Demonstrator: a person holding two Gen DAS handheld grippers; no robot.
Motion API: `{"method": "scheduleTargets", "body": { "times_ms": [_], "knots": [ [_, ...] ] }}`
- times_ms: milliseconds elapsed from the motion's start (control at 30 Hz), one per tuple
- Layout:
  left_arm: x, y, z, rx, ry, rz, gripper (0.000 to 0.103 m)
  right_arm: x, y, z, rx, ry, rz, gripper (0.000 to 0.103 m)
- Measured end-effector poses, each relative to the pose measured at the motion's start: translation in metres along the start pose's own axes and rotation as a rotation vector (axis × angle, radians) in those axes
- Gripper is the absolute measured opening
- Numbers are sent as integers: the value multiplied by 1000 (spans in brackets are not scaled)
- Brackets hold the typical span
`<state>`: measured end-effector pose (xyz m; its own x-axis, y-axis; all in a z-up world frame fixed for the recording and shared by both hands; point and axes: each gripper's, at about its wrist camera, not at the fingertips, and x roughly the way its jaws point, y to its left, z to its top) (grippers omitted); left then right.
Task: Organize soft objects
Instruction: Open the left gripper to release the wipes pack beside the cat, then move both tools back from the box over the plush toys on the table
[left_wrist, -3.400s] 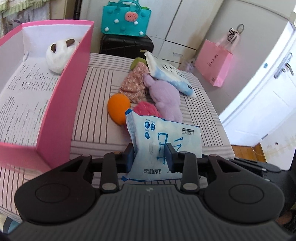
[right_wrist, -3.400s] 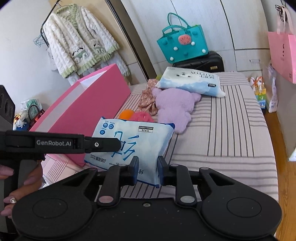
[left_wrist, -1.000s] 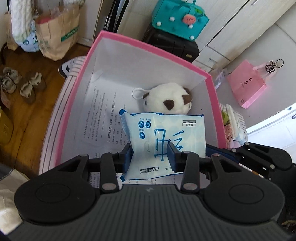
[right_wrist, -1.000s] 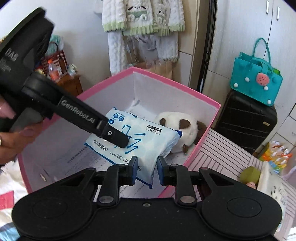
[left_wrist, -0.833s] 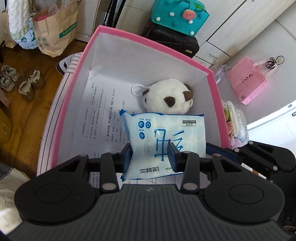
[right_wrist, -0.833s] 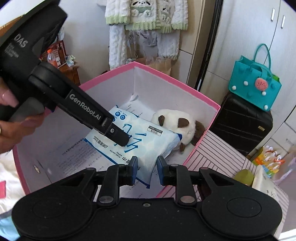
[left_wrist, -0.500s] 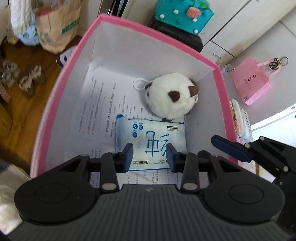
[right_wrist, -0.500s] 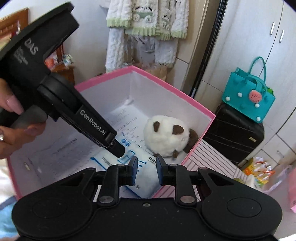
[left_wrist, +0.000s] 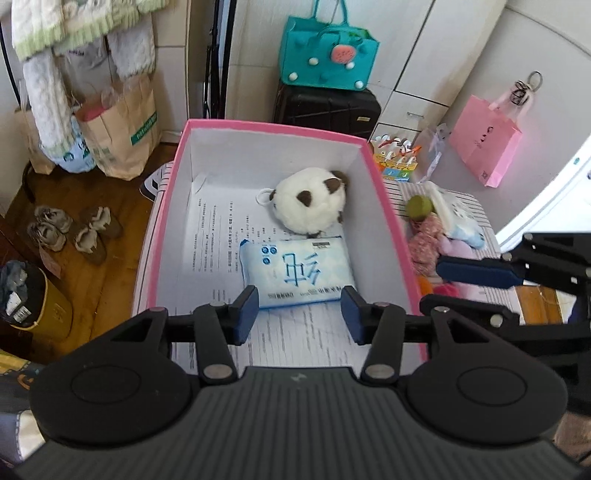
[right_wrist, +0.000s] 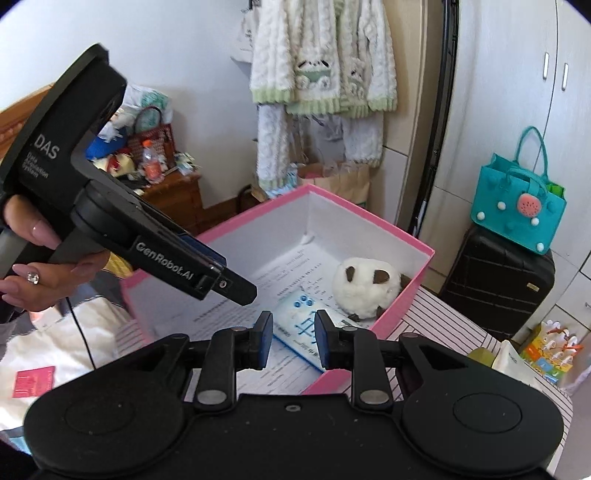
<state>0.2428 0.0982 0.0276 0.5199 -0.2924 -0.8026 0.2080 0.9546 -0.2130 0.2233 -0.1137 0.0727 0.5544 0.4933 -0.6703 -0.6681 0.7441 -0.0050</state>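
A blue-and-white tissue pack (left_wrist: 295, 273) lies flat on the printed paper inside the pink box (left_wrist: 391, 229), just in front of a white-and-brown plush ball (left_wrist: 308, 205). My left gripper (left_wrist: 298, 319) is open and empty above the near end of the pack. My right gripper (right_wrist: 293, 341) is open and empty above the box's near wall; the pack (right_wrist: 301, 325) and the plush (right_wrist: 364, 282) show beyond it. Right of the box, a green ball (left_wrist: 419, 206), a floral cloth (left_wrist: 423, 245) and a second tissue pack (left_wrist: 458, 221) lie on the striped bed.
A black suitcase (left_wrist: 328, 107) with a teal bag (left_wrist: 328, 46) stands behind the box. A pink paper bag (left_wrist: 484, 146) hangs at the right. Paper bags (left_wrist: 122, 136) and shoes (left_wrist: 70, 230) are on the wood floor at the left.
Both grippers carried the tissue pack from the bed into the pink box, then opened and let it go. It now lies on the box floor and both grippers have drawn back.
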Motion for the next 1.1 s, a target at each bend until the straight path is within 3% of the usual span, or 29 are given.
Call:
{"method": "scheduleTargets", "body": {
  "times_ms": [267,567,933,1100],
  "knots": [
    [-53,-29,-23,90,-68,49,52,-42,14,-7,-17,-40,-29,34],
    [-91,-66,-56,215,-146,100,56,-96,16,-36,-21,-102,-38,38],
    [-92,-106,-99,319,-162,13,62,-145,10,-95,7,-142,-100,47],
    [-83,-119,-116,308,-188,-20,64,-150,1,-125,32,-142,-104,50]
  ]
}}
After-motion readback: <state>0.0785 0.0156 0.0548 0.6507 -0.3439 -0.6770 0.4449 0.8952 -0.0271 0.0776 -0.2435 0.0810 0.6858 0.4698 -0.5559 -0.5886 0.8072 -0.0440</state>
